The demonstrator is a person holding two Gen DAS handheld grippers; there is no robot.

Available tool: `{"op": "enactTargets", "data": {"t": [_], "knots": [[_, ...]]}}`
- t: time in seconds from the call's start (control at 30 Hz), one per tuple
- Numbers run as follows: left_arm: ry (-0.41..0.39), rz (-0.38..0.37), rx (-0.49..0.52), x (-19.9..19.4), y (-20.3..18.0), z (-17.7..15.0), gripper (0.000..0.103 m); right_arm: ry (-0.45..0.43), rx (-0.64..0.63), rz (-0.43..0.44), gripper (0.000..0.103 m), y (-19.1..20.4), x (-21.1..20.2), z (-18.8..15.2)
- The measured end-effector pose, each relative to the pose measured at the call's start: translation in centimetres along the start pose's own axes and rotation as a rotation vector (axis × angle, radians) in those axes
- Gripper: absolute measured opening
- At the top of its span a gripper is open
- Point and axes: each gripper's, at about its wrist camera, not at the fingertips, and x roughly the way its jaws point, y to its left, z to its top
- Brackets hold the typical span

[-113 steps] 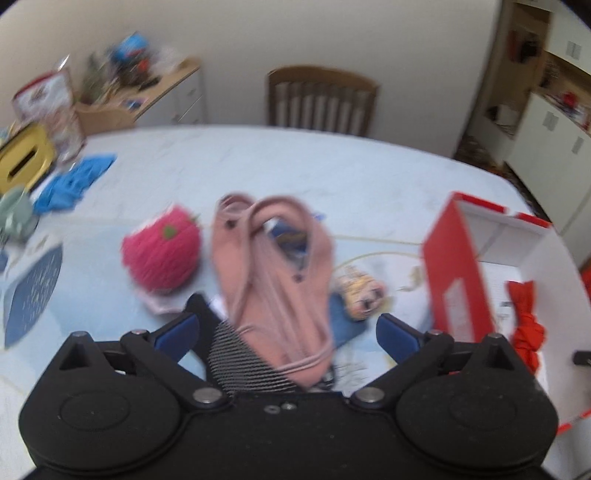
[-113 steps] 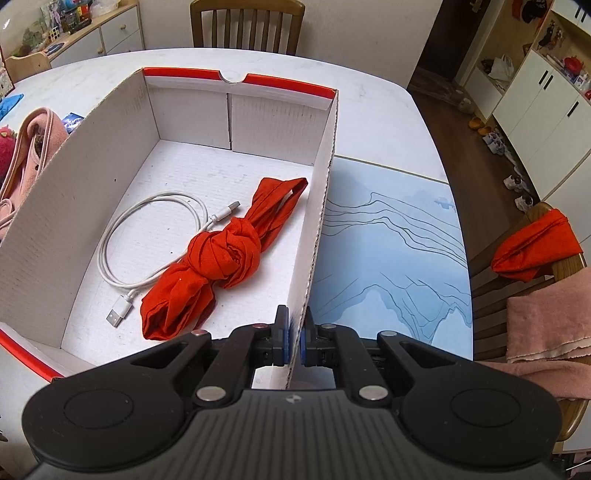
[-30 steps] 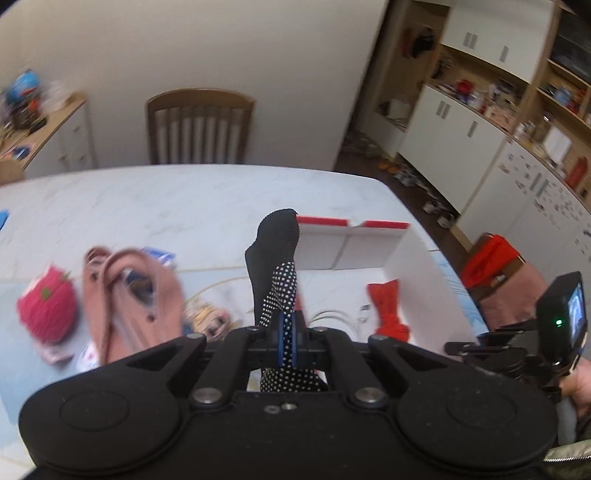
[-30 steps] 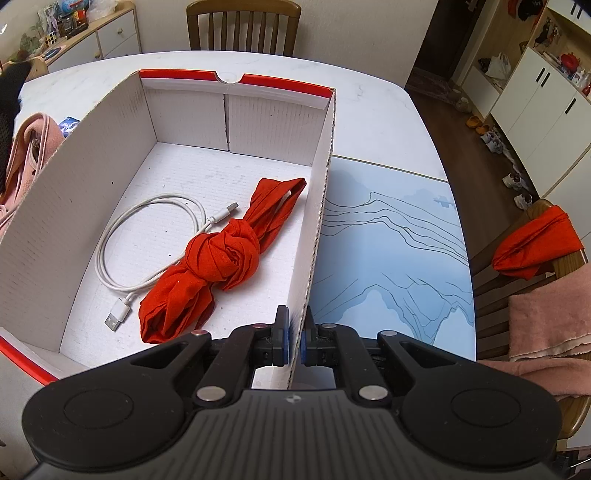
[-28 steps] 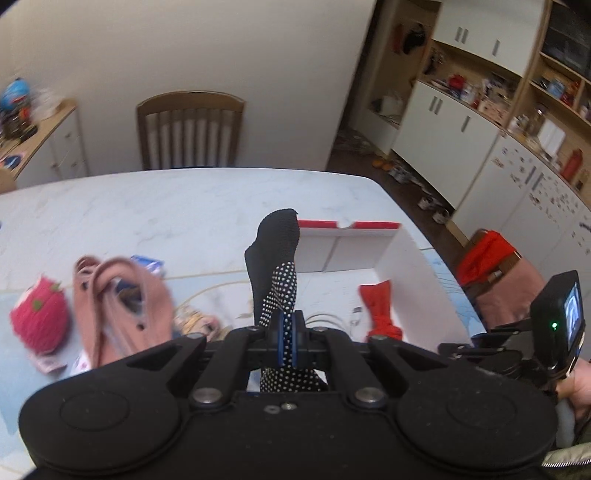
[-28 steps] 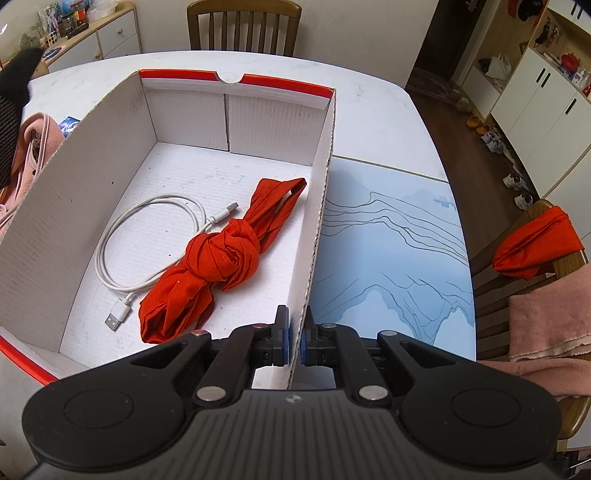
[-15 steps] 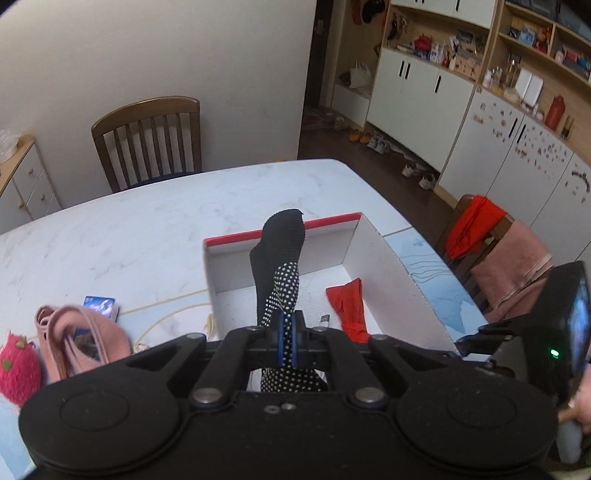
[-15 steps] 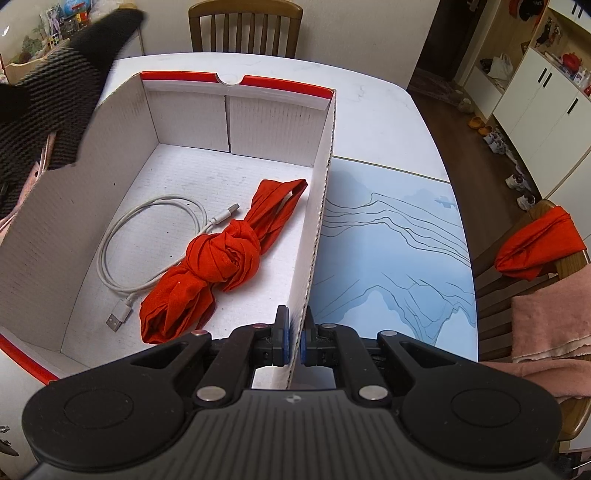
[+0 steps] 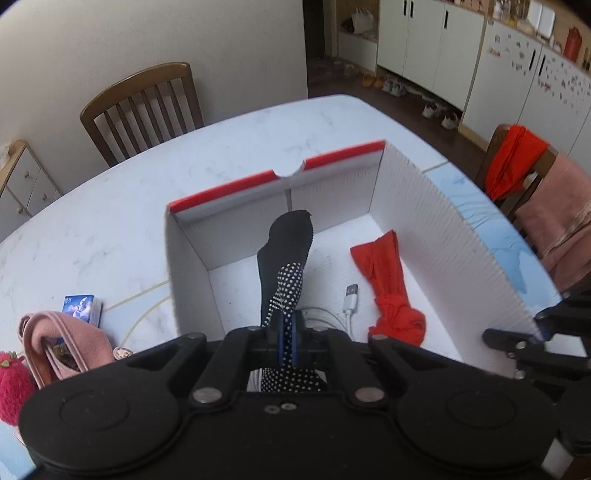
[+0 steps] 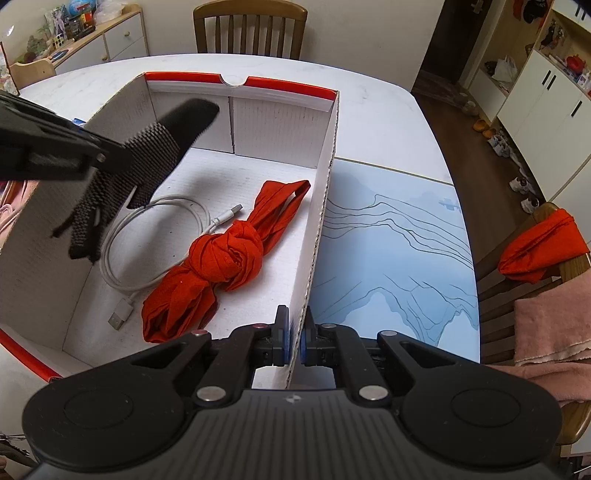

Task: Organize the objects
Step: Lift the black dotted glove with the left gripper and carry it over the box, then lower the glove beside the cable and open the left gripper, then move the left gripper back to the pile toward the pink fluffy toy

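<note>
My left gripper [image 9: 286, 334] is shut on a black sock with white grip dots [image 9: 286, 258] and holds it in the air above the left part of the open white box with red rim [image 9: 436, 221]. The sock [image 10: 147, 155] and left gripper [image 10: 96, 152] also show in the right wrist view, over the box's left wall. My right gripper [image 10: 293, 341] is shut on the box's right wall [image 10: 321, 221]. Inside the box lie a knotted red cloth [image 10: 229, 258] and a coiled white USB cable [image 10: 122, 258].
On the white table [image 9: 110, 221] left of the box lie a pink cloth [image 9: 66, 343], a small blue packet [image 9: 81, 306] and a red strawberry toy [image 9: 13, 387]. A blue placemat [image 10: 399, 240] lies right of the box. Chairs stand at the far side [image 10: 251, 27] and right [image 10: 535, 251].
My left gripper has carried the sock rightward from the pile of things to above the box. My right gripper has stayed clamped on the box wall.
</note>
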Motion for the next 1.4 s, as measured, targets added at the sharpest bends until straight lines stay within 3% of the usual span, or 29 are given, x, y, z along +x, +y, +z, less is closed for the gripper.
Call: {"op": "enactTargets", "data": {"t": [0.17, 0.67, 0.9, 1.17, 1.4], "knots": [[0.038, 0.021, 0.029, 1.6, -0.8, -0.3, 0.001, 0.003, -0.001, 0.006, 0.006, -0.1, 0.0, 0.0], [0.205, -0.049, -0.028, 5.1, -1.0, -1.1, 0.002, 0.013, -0.014, 0.042, 0.006, -0.7, -0.1, 0.0], [0.251, -0.044, -0.074, 5.9, -0.9, -1.6, 0.015, 0.013, -0.043, 0.058, 0.007, -0.8, 0.0, 0.0], [0.220, -0.067, -0.109, 4.2, -0.4, -2.4, 0.029, 0.019, -0.044, 0.075, 0.007, -1.1, 0.1, 0.1], [0.136, -0.127, -0.134, 0.7, 0.5, -2.7, 0.034, 0.035, -0.020, 0.078, 0.007, -1.4, 0.2, 0.3]]}}
